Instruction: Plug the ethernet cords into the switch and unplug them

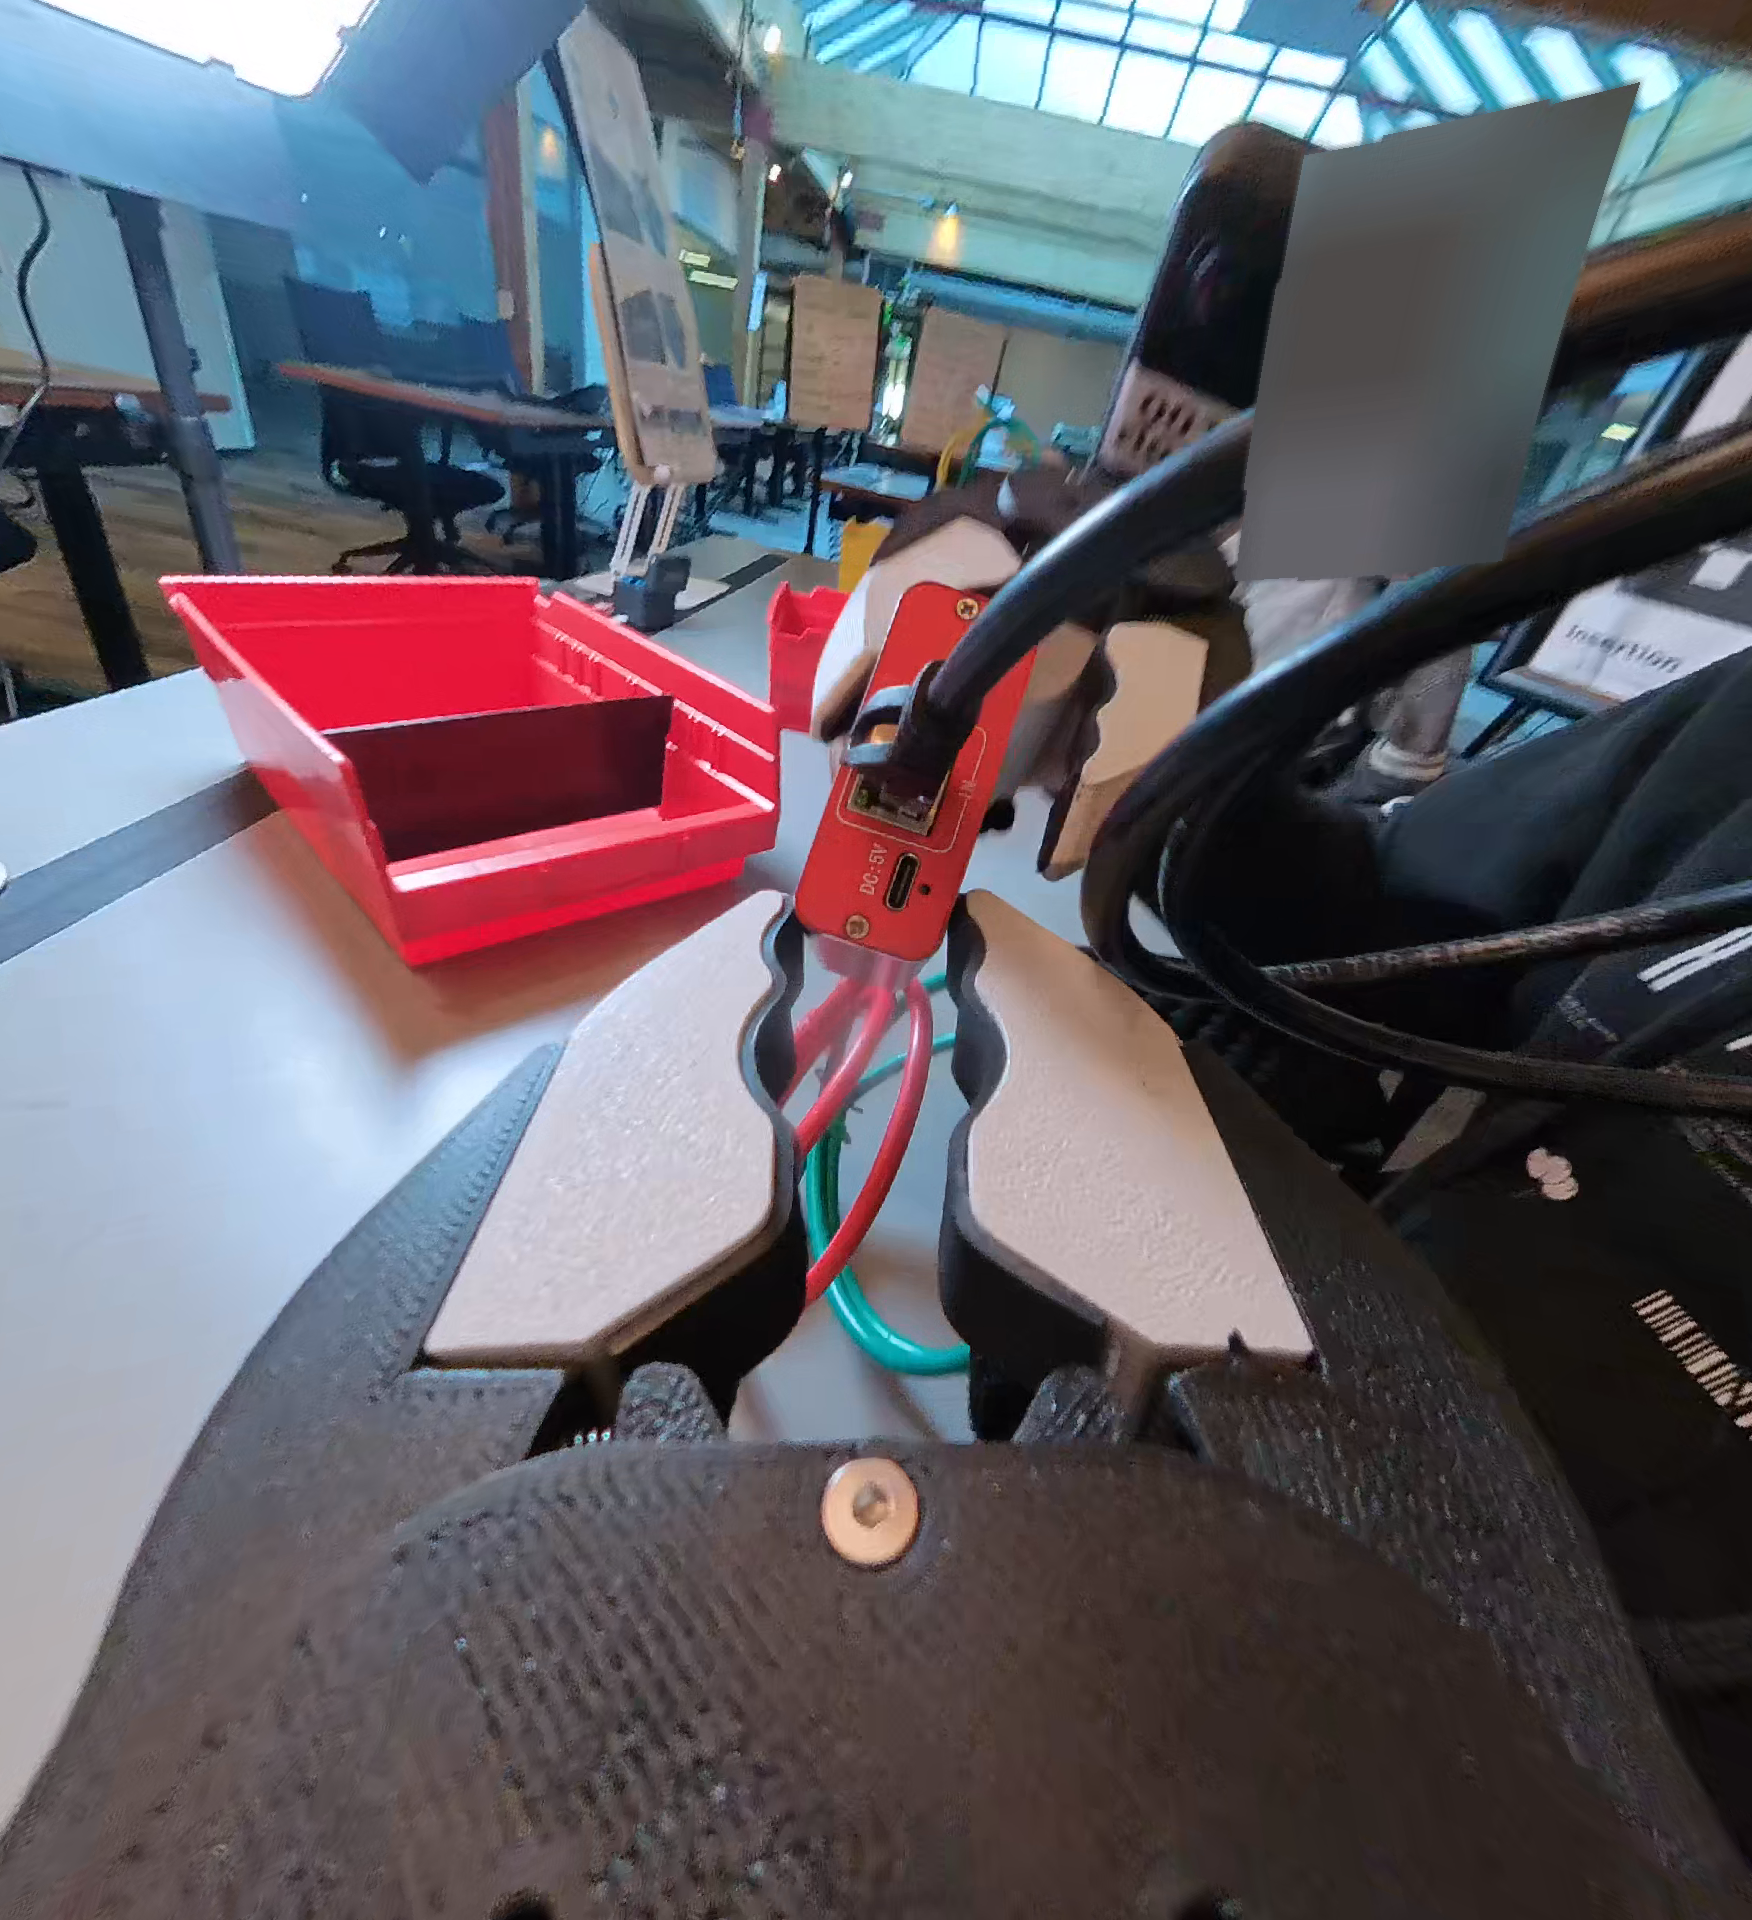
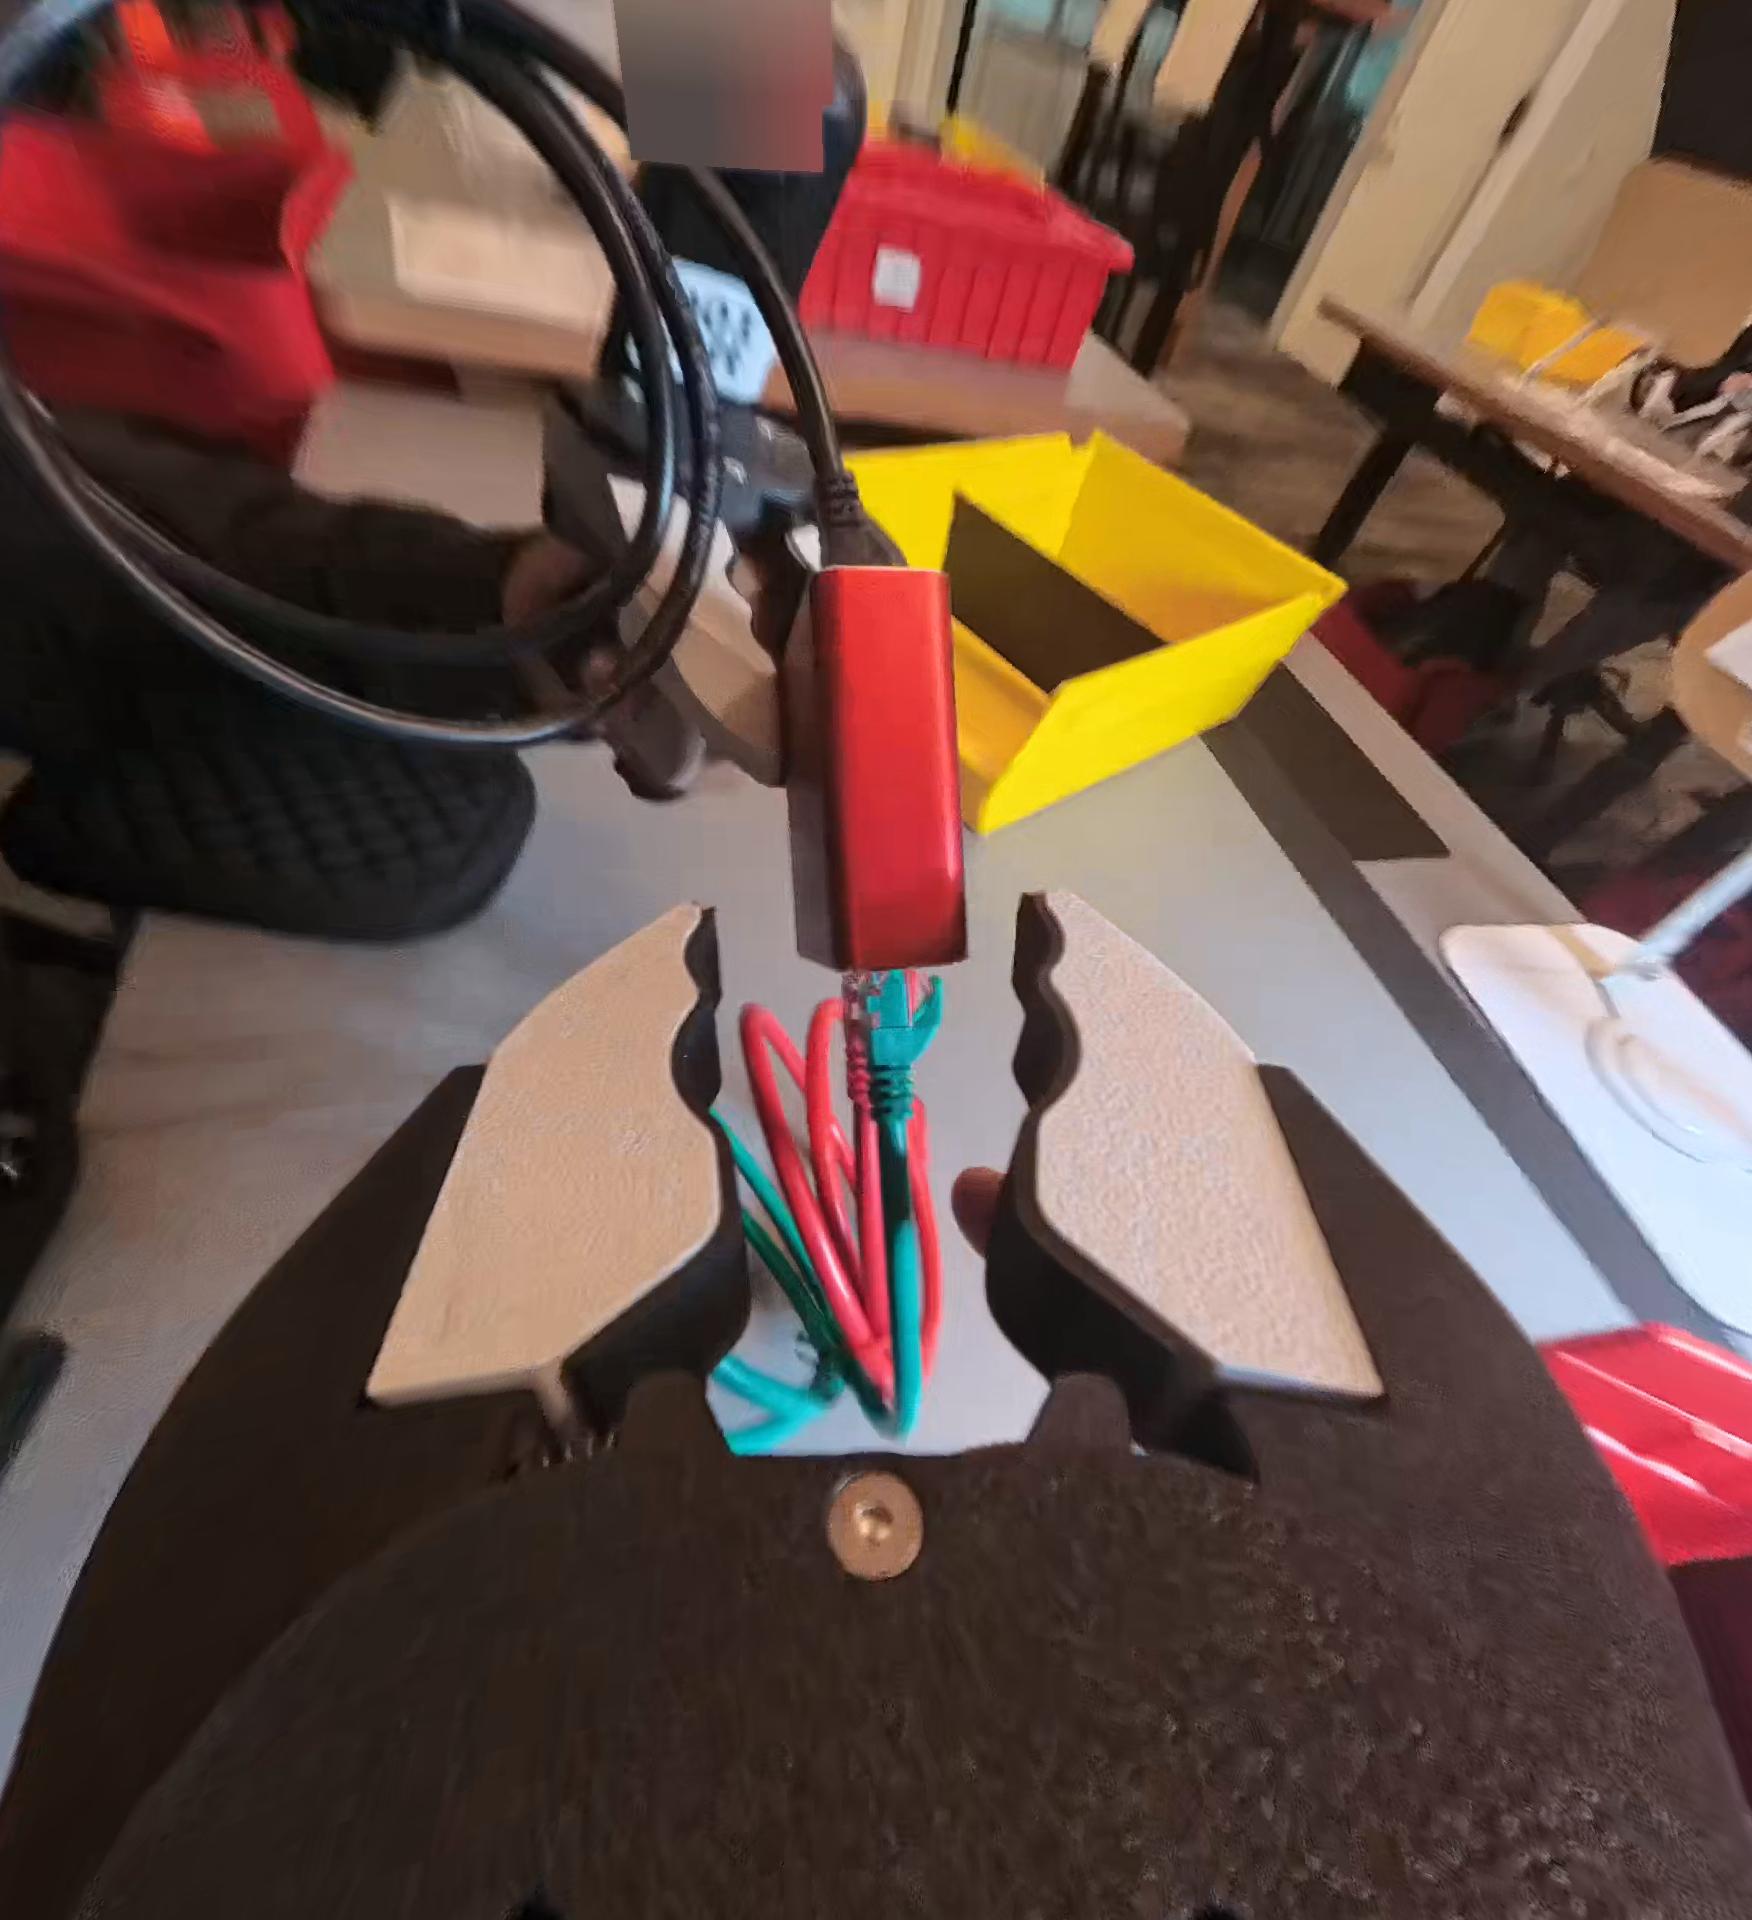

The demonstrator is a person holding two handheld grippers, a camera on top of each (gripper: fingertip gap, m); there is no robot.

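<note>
While the left claw (image 1: 872, 925) pinches the glossy red switch (image 1: 898, 790), the right claw (image 2: 867, 914) gapes, textured.

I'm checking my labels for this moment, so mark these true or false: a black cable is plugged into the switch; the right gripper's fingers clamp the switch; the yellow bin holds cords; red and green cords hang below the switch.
1. A black cable is plugged into the switch: true.
2. The right gripper clamps the switch: false. Its fingers stand apart, clear of it.
3. The yellow bin holds cords: false. Only a black divider shows inside.
4. The red cord and green cord hang below the switch: true.
</note>
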